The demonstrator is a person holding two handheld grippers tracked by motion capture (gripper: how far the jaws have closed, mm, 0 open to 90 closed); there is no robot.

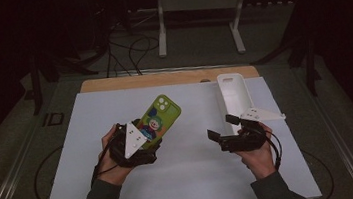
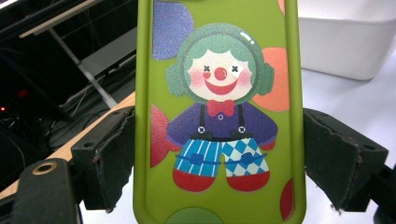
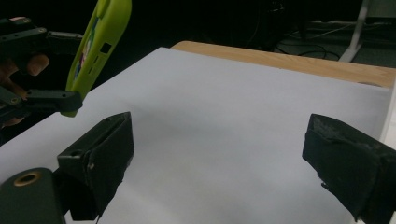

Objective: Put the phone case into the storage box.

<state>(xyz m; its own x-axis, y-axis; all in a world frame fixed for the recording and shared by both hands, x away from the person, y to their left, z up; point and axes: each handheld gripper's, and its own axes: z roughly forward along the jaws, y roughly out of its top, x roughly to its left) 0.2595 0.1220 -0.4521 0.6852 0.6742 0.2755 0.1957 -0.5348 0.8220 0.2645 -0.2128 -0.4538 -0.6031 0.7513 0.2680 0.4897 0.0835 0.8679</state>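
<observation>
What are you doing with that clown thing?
A person holds a gripper in each hand over a white table. The left gripper is clamped on a green phone case with a clown on it, holding it up. The right gripper is open and holds nothing. A white tray sits behind it.

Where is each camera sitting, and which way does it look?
High view: above the person's side, looking forward and down on the white table; both hands and forearms show.
Left gripper view: rides the left tool, looking along its jaws, which clamp the green clown phone case.
Right gripper view: rides the right tool, jaws apart over the table.
All views share the phone case.
</observation>
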